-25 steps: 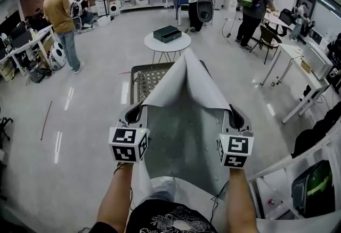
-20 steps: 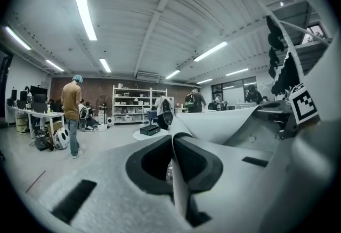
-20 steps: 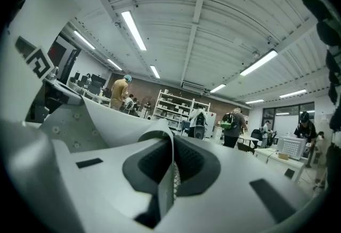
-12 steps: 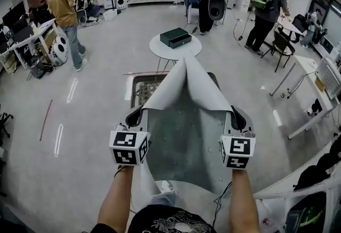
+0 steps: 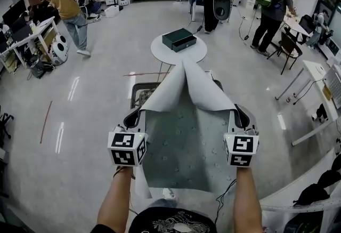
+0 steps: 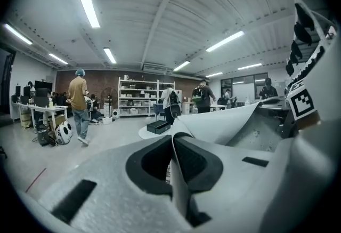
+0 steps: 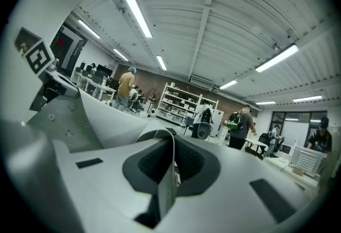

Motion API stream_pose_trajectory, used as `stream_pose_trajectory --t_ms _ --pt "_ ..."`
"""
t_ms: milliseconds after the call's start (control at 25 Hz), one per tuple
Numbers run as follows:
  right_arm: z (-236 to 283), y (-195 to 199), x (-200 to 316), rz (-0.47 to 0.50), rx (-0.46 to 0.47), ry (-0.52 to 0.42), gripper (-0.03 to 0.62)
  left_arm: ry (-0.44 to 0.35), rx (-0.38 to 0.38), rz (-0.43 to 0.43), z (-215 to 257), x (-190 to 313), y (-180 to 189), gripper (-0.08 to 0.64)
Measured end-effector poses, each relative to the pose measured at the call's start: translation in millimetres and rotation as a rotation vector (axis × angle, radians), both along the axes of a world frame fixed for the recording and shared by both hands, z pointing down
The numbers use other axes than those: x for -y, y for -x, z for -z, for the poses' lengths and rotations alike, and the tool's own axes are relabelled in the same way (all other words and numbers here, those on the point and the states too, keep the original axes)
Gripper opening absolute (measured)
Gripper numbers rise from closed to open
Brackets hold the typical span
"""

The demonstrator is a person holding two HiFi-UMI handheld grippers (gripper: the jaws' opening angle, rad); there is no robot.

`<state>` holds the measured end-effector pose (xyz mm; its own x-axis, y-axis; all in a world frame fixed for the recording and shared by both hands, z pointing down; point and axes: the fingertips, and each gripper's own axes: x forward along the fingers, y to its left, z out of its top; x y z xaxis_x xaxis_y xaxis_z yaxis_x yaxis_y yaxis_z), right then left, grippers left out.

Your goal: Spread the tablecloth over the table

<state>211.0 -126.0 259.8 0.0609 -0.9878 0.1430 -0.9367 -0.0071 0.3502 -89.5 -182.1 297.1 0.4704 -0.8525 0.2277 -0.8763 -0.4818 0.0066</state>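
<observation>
Head view: carrying step, it seems. Left gripper (image 5: 134, 118) and right gripper (image 5: 241, 117) squeezed tight on the tablecloth (image 5: 184, 138), stretched between the jaws. Next, probably: swing over the tabletop (image 5: 136, 89) just ahead, lay flat.

Illumination was bright and even, supplied by ceiling tube lights (image 6: 88, 0) that clipped to white in both gripper views and laid pale glare streaks on the floor (image 5: 69, 93) in the head view. Shadows were soft, with only gentle shading along the folds of the tablecloth (image 5: 186, 136). All 3 views bent straight lines near the edges, both gripper views had black corners, and the left gripper (image 6: 171, 141) and right gripper (image 7: 170, 138) bodies nearest each lens were slightly soft.
</observation>
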Motion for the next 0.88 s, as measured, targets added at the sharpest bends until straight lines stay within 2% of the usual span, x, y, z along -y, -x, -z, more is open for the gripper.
stream_pose_trajectory --t_ms 320,560,880 --pt "-11 -12 41 0.031 0.013 0.013 0.008 0.016 0.025 0.044 -10 23 0 0.009" --pt "-35 -30 73 0.088 0.034 0.029 0.008 0.036 0.042 0.12 -28 35 1 0.009" --pt "-85 -58 116 0.135 0.061 0.115 0.008 0.13 0.074 0.182 -71 65 9 0.009"
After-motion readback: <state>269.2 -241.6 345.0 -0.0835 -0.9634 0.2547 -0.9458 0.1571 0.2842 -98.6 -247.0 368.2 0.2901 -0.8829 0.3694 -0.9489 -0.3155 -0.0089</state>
